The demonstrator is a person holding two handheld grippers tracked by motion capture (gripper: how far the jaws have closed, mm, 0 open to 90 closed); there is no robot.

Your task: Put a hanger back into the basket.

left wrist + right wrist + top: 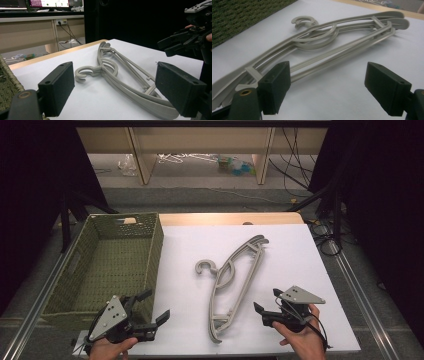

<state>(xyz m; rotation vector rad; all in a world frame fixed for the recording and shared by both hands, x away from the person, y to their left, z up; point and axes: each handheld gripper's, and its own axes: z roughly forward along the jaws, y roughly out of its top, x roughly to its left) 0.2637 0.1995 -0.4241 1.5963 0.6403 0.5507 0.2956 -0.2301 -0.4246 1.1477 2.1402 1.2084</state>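
Observation:
Two grey plastic hangers (pixel 222 272) lie stacked flat on the white tabletop (pixel 290 260), hooks pointing left toward the basket. My left gripper (pixel 155 306) hovers at the near left edge, jaws open and empty, aimed at the hangers (pixel 112 67). My right gripper (pixel 266 300) sits just right of the hangers' near end, also open with nothing between its jaws. In the left gripper view my left gripper (pixel 115 87) frames the hooks, and my right gripper (pixel 175 43) shows at the upper right. In the right gripper view my right gripper (pixel 337 87) looks along the hangers (pixel 332 47).
A green woven basket (pixel 152 250) stands on the left of the table, nothing visible inside; its wall (pixel 242 17) runs beside the hooks. A wooden strip (pixel 225 218) marks the far table edge. Beyond are shelf legs, cables and clutter on the floor.

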